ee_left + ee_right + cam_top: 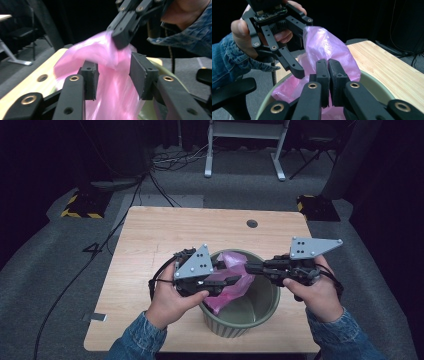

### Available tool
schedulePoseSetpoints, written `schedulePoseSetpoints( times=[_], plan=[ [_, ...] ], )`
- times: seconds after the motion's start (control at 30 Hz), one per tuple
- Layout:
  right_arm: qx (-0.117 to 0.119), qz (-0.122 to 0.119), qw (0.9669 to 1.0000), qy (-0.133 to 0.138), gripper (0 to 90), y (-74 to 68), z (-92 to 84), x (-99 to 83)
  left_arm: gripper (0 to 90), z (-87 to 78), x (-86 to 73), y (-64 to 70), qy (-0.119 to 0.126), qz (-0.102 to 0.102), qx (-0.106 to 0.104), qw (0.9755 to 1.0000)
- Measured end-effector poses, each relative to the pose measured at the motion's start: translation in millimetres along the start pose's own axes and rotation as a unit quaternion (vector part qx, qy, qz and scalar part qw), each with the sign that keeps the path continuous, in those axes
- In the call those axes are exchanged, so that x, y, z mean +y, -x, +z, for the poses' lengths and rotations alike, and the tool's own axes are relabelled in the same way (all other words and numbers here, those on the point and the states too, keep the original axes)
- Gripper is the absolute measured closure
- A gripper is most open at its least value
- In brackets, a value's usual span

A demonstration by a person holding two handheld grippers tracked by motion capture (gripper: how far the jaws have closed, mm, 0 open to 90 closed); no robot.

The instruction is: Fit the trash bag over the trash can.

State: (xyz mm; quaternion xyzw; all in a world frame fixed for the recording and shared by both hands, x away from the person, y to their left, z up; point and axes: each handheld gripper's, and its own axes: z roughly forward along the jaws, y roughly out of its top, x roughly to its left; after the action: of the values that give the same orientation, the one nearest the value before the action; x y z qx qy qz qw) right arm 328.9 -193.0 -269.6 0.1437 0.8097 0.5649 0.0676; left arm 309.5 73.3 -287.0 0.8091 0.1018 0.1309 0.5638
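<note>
A pink plastic bag (227, 292) hangs partly inside an olive-green ribbed bin (240, 326) near the front edge of the wooden table (150, 235). My right gripper (328, 67) is shut on the bag's upper edge (324, 42), and from the left gripper view its tip (121, 40) pinches the film from above. My left gripper (113, 75) is open, with the bag (75, 57) running between its pads without being pressed. In the high view the left gripper (231, 272) and the right gripper (248, 267) meet over the bin's mouth, tips almost touching.
A round cable hole (252, 223) sits near the table's far edge. A strip of tape (95, 317) sticks to the front-left corner. Behind the table are a white desk frame (245, 145), floor cables (170, 162) and yellow-black striped bases (82, 205).
</note>
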Motion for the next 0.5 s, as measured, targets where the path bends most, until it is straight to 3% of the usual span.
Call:
schedulePoseSetpoints(
  times=[0.07, 0.17, 0.3, 0.5],
  plan=[
    [0.0, -0.002, 1.0, -0.004, 87.7, -0.9, 3.5, -0.5, 74.2, 2.1, 0.4, 1.2, -0.004, 0.003, -0.012, 0.9999],
    [-0.009, -0.008, 0.9999, -0.005, 90.0, -1.1, 2.8, -1.1, 88.7, 1.5, 0.4, 2.8, -0.015, 0.01, -0.004, 0.9998],
    [-0.029, -0.004, 0.9996, -0.001, 90.0, 0.8, -4.8, -2.0, 90.0, -3.7, -2.0, 0.1, -0.016, 0.0, 0.005, 0.9999],
    [-0.032, 0.004, 0.9995, 0.002, 90.0, 3.4, -12.5, -3.7, 90.0, -9.5, -1.8, -2.0, -0.011, -0.006, 0.024, 0.9996]
  ],
)
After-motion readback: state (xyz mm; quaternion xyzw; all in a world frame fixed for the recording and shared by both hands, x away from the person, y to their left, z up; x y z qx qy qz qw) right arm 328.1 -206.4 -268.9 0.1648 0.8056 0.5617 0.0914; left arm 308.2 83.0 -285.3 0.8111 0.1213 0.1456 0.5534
